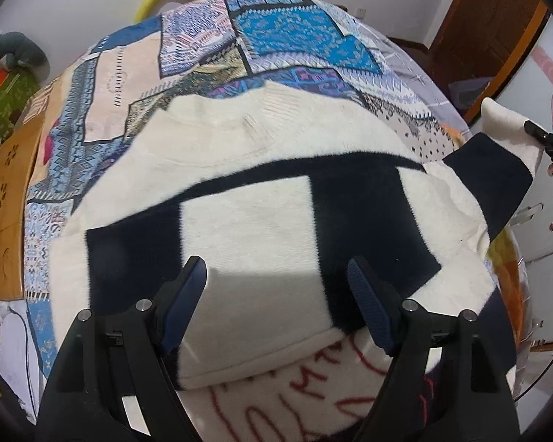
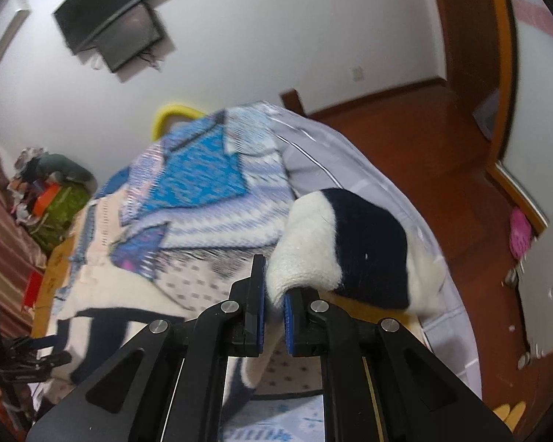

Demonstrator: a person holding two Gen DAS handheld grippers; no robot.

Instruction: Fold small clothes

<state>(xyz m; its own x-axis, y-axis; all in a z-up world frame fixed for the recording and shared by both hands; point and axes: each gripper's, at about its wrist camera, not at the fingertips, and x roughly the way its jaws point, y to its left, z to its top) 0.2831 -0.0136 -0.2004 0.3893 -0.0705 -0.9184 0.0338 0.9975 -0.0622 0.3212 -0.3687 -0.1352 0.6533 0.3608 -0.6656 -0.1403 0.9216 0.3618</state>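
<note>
A: Garment — cream knit sweater (image 1: 239, 147) with wide dark navy bands forming a blocky pattern. Ribbed neckline at the far edge.

B: Pose?

A: Body spread flat, filling most of the surface it lies on. Near hem lies smooth, overlapping a white fabric with red stitched lettering.

B: Sleeve?

A: One sleeve (image 2: 350, 243) is raised off the surface at the right, cream ribbed cuff then a navy band, its end draped over and hanging free.
</note>
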